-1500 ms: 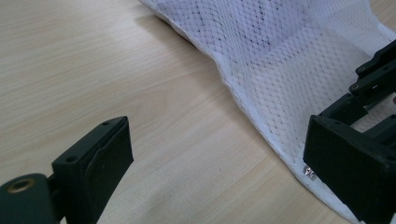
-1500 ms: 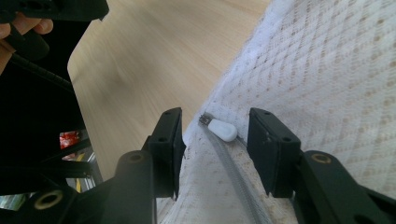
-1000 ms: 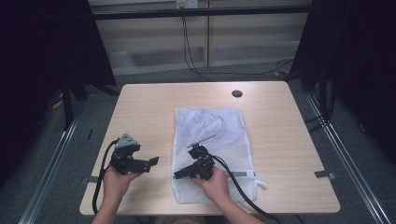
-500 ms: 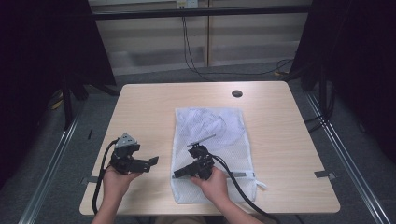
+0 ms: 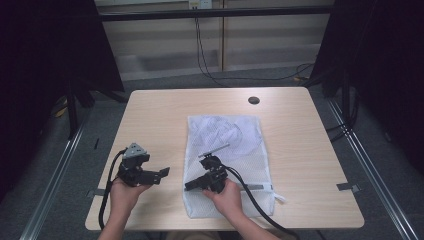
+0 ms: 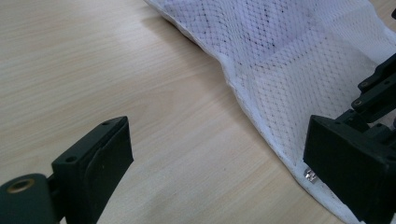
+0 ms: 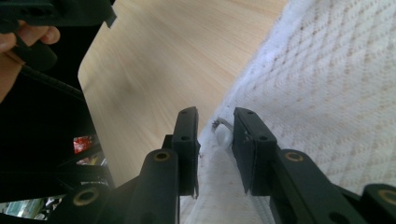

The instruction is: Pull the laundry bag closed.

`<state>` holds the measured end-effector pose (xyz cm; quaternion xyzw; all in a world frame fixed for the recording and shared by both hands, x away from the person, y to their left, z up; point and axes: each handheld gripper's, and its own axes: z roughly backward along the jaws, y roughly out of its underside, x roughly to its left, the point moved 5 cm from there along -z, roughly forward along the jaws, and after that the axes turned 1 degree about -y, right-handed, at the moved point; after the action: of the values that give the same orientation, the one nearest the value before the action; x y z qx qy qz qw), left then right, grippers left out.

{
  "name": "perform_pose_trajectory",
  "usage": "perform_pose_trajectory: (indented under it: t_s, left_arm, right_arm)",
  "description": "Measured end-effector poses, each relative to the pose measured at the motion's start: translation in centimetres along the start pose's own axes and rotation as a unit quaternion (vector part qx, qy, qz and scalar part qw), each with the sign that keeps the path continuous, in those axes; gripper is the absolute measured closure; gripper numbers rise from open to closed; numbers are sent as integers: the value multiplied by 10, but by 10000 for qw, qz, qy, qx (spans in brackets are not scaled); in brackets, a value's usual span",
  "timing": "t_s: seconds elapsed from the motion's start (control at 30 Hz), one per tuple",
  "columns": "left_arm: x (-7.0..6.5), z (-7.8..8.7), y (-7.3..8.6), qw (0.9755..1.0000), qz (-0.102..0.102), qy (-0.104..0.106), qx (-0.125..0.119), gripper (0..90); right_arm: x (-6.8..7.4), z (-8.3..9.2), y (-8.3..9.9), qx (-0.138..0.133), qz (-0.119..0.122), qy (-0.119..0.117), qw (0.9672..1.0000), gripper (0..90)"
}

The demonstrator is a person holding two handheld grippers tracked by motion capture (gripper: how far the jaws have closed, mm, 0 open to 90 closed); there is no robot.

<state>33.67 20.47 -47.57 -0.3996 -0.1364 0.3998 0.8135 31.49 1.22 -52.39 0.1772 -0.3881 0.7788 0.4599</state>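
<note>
On the light wooden table [image 5: 150, 115], a white mesh laundry bag [image 5: 227, 150] lies flat, a little right of the middle, with its long side running away from the person. Its near end reaches almost to the near edge of the table, and a paler rounded shape shows through the mesh at its far end. The right gripper [image 5: 191, 185] rests over the near left part of the bag, held by the right hand [image 5: 227, 195], and it points to the left along the bag's edge. Its jaws have just been closing; in the right gripper view the gripper [image 7: 215, 140] has a narrow gap between its pads, and a small white zipper pull with a metal piece [image 7: 222, 134] stands in this gap at the hem. I cannot tell if the pads already press on it. The left gripper [image 5: 162, 172], held by the left hand [image 5: 122, 192], stays on the bare wood just beside the bag's left edge, and its jaws are spread wide with nothing between them. In the left gripper view the gripper [image 6: 219, 168] looks across the wood toward the hem, where a small metal piece [image 6: 309, 175] shines.
</note>
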Motion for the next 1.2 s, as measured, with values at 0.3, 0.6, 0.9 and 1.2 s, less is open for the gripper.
perform_pose_trajectory:
  t_s: [0.3,0.6,0.9,1.2]
  left_arm:
    - [0,0,0,10000,4,2,5,79]
    - [0,1,0,10000,6,2,2,79]
    - [0,1,0,10000,3,24,4,81]
    - [-3,1,0,9999,-15,117,22,113]
  right_arm:
    - [2,-6,-1,58,6,6,10000,728]
    - [2,-14,1,143,19,91,9999,781]
    - [1,-14,1,147,-17,226,9996,852]
    - [2,-6,-1,50,-25,129,9999,869]
